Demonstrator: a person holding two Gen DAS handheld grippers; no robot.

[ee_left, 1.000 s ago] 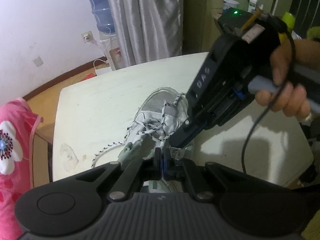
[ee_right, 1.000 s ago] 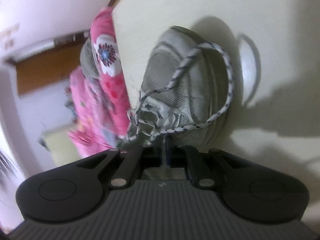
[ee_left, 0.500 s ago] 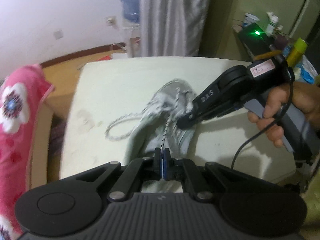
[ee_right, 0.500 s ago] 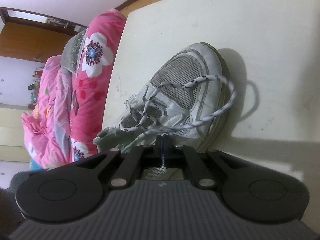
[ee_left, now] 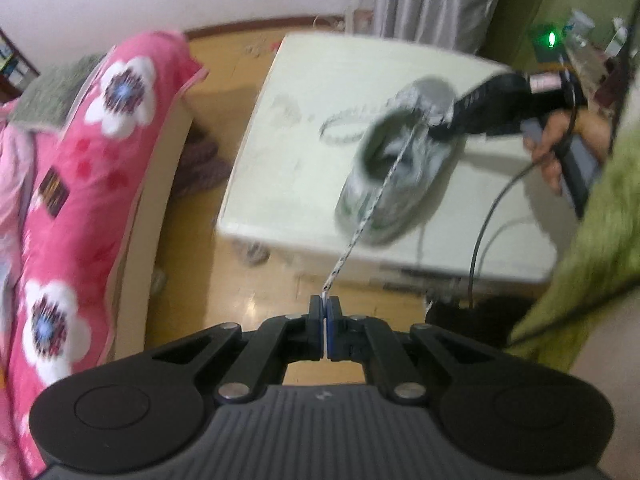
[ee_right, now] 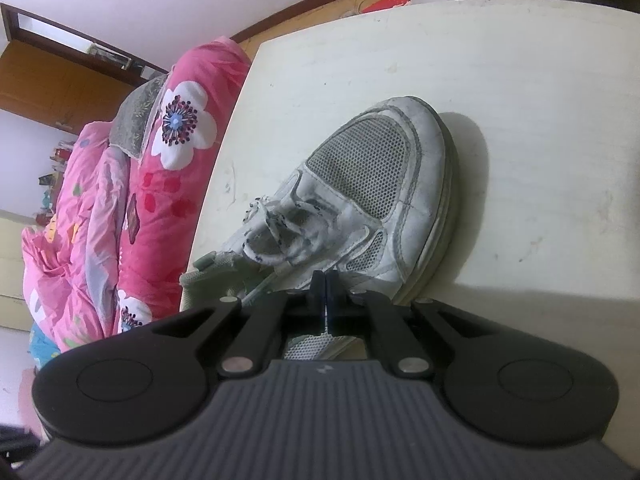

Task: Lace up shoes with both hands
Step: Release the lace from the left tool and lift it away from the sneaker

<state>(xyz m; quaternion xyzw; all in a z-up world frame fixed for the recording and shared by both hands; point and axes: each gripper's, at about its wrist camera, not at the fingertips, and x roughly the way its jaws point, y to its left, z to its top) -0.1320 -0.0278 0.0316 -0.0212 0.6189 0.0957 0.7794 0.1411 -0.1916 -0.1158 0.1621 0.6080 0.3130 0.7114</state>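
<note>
Pink quilt (ee_right: 100,216) beside table (ee_right: 520,80) | shoe (ee_right: 372,196) at edge | lace (ee_left: 372,204) taut

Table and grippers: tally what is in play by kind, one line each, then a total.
Shoe: 1
Lace, pulled taut from the shoe to the left gripper: 1
Grippers, the left one and the right gripper by the shoe, both with jaws together: 2
Table: 1
Total: 5
</note>
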